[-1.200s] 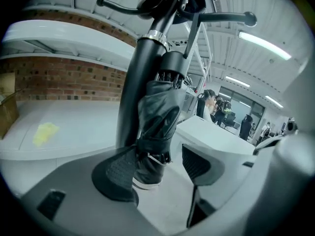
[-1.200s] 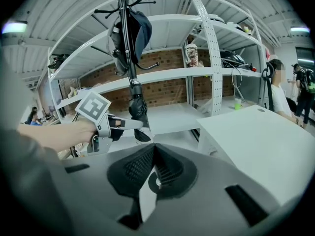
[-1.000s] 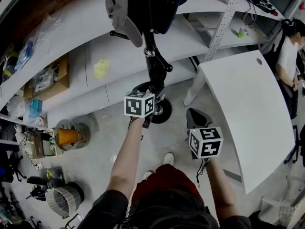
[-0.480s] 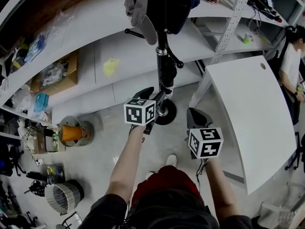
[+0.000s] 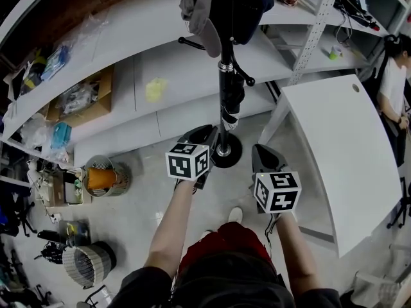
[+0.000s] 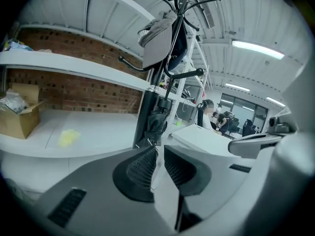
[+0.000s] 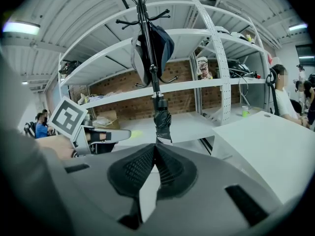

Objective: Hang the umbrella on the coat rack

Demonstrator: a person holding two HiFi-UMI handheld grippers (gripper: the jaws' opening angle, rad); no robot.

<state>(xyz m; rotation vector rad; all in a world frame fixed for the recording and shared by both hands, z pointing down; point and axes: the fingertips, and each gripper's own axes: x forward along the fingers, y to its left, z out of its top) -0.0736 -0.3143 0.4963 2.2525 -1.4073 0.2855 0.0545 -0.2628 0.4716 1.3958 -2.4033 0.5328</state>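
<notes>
From the head view, the coat rack stands on the floor in front of the shelves. The folded black umbrella hangs upright against its pole, below the lower hooks and above the round base. By the look of it, the hanging itself is done. Dark garments fill the rack's top pegs, which probably explains why a lower hook was used. The left hand-held gripper sits just left of the rack's base, and the right hand-held gripper just right of it. Neither touches the umbrella or the pole. The white desk is farther right of the rack and carries nothing for this job.

In the left gripper view, the umbrella is beyond the jaw tips, hanging freely on the rack. The left gripper's jaws have just been closing and now stand a narrow slit apart with nothing between them. That suits a tool no longer needed to carry anything.

In the right gripper view, the pads meet at their tips and grip nothing. The umbrella shows straight ahead on the rack's pole, so this gripper seems simply parked, pointed at the rack.
</notes>
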